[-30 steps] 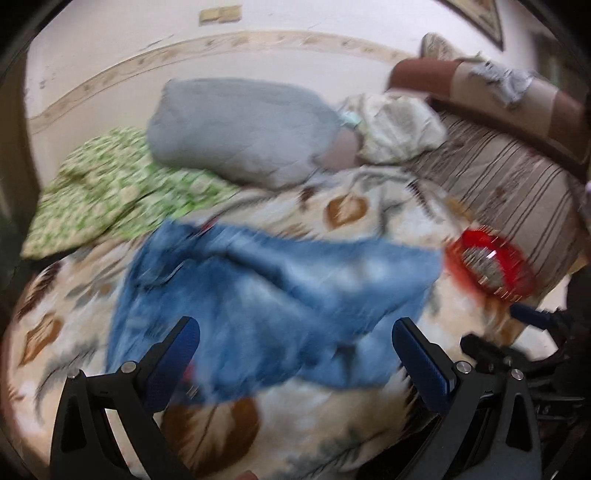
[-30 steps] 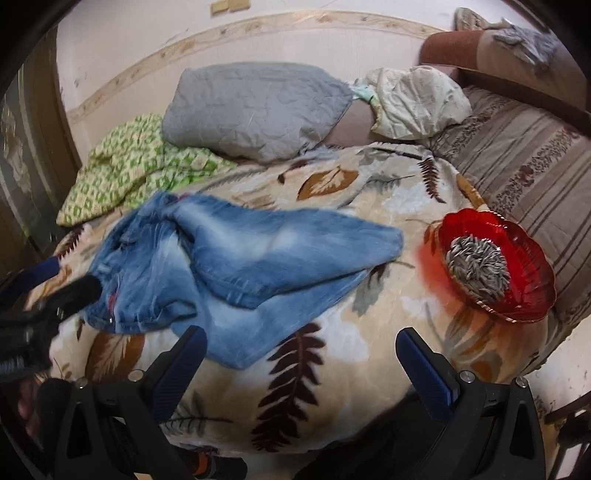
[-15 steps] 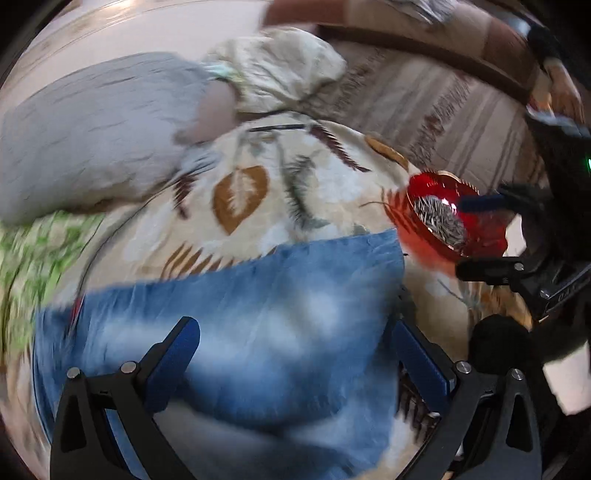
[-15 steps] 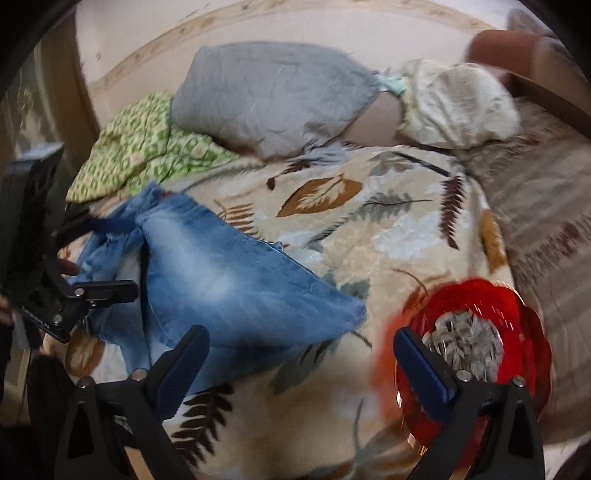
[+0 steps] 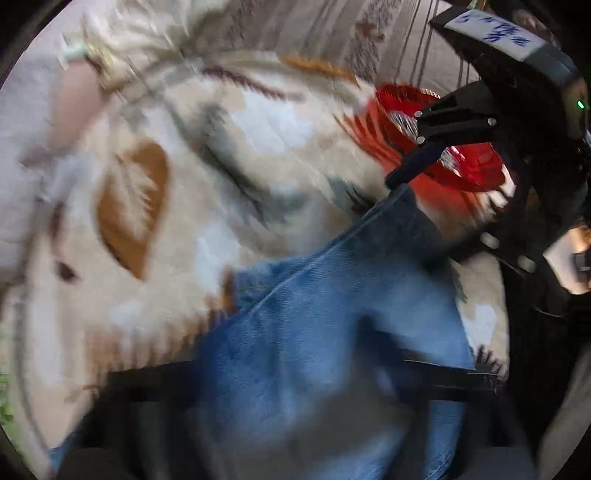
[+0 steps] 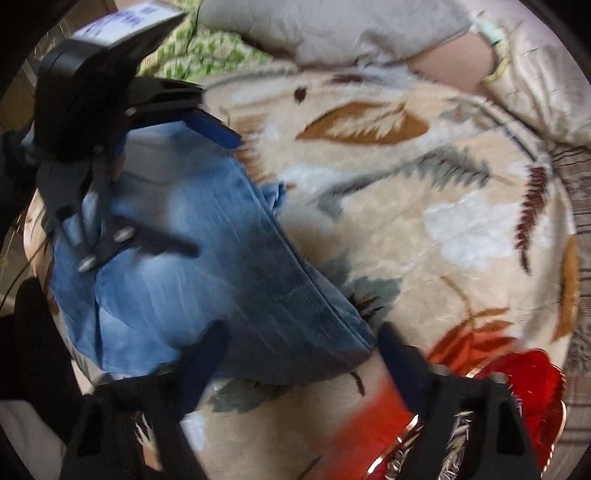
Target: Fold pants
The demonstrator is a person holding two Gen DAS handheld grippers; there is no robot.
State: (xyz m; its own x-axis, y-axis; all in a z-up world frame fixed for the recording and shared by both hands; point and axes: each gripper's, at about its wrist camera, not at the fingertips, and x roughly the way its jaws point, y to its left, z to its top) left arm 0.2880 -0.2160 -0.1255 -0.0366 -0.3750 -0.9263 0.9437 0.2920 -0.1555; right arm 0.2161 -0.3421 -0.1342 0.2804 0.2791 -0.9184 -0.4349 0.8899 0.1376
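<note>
Right tool (image 6: 301, 354) spread wide astride the jeans (image 6: 207, 258) hem corner, left tool (image 6: 207, 184) likewise parted over the denim.

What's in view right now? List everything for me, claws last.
jeans: one, blue denim, lying on the blanket, left of centre in the right wrist view
blanket: one, cream with brown and grey leaves, covering the bed
bowl: one, red glass, holding seeds, on the blanket past the jeans' hem
pillow: one, grey, at the far edge
green cloth: one, green patterned, beside the pillow
striped sofa: one, brown-beige, behind the bowl
left claw: black with blue pads, open over the jeans
right claw: black with blue pads, open at the jeans' hem
</note>
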